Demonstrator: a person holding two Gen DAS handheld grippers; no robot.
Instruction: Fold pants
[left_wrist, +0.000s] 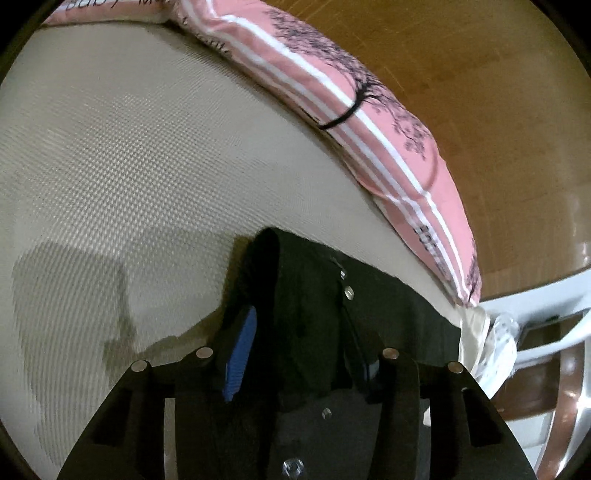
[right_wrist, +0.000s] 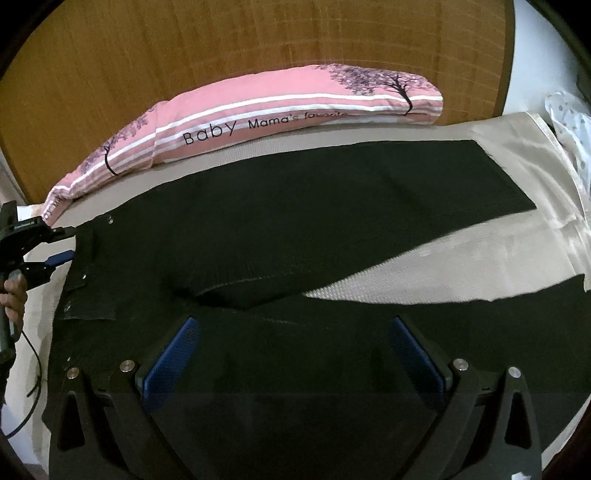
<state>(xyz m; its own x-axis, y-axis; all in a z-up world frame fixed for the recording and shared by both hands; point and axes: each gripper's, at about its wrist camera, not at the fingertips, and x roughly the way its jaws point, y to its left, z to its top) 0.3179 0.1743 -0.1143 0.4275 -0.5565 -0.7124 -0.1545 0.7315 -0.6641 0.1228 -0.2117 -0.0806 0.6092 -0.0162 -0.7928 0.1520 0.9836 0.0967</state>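
Black pants (right_wrist: 295, 221) lie spread flat on the beige bed sheet (right_wrist: 461, 258), waistband at the left, two legs running right with a gap of sheet between them. My left gripper (left_wrist: 303, 343) is at the waistband (left_wrist: 332, 306), its blue-padded fingers open around the fabric edge near the buttons; it also shows in the right wrist view (right_wrist: 62, 243), open at the waistband's far corner. My right gripper (right_wrist: 295, 350) is open wide, low over the near leg, holding nothing.
A pink striped pillow (right_wrist: 258, 114) lies along the far edge of the bed against a wooden headboard (right_wrist: 184, 48). White plastic and a white frame (left_wrist: 535, 325) are past the bed's edge. The sheet's satin border (right_wrist: 561, 184) is at the right.
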